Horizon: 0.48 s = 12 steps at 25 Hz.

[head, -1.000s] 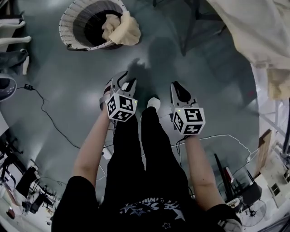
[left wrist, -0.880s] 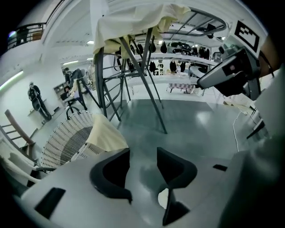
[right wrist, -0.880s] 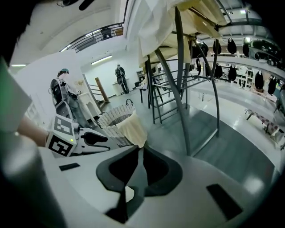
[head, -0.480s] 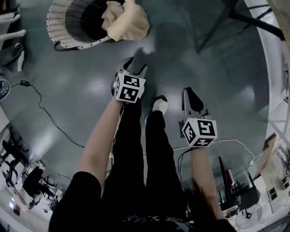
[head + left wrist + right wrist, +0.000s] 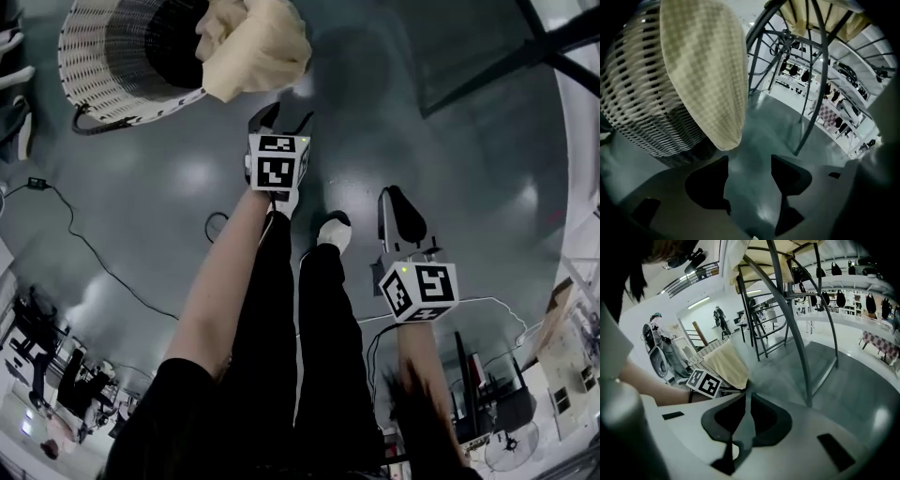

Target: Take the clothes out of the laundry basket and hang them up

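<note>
1. The laundry basket (image 5: 103, 101) stands on the floor at the upper left of the head view. It is woven and looks light.
2. A cream checked cloth (image 5: 258, 47) hangs over the basket's near rim, most of it outside.
3. The left gripper (image 5: 281, 120) points down, just short of the cloth's hanging end. Its jaws have just been opening and stand wide, with only floor between them.
4. The right gripper (image 5: 396, 202) is well apart from the basket, jaws nearly together and empty.
5. The drying rack (image 5: 787, 310) stands beyond, fabric draped over its top.
6. Risk: a pinch on the cloth's tip alone would likely slip when lifted.
7. Risk: pulling sideways could drag the cloth against the rim and tip the basket.
8. Risk: with only 1 gripper engaged, the cloth could trail on the floor near the person's feet.
</note>
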Motion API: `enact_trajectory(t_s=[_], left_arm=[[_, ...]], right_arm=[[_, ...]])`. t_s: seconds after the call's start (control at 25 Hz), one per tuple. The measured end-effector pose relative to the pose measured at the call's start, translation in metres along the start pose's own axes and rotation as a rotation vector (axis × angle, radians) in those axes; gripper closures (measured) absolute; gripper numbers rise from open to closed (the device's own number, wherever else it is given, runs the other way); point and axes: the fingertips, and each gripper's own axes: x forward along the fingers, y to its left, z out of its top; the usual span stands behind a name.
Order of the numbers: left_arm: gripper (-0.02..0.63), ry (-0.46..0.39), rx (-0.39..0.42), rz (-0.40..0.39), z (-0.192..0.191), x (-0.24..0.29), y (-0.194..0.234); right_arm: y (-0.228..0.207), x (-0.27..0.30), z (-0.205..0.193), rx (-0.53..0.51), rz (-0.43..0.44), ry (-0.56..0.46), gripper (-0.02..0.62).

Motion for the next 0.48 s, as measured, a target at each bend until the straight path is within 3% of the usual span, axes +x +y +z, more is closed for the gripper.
enact_trajectory(t_s=[0.24,0.36,0.48], left_arm=[[0.29,-0.127,-0.09,0.051,0.02,0.032,0.027],[0.294,-0.151,-0.102,0.073,0.03,0.039,0.037],[0.429,-0.127,-0.151,0.079,0.036,0.039,0.037]], right_arm=[[0.0,0.031,-0.015,0.017,0.027,0.007,0.551],[0.0,0.04,-0.018,0.015,0.035,0.011,0.552],[-0.004,0.039,-0.02,0.023,0.036,0.022,0.554]])
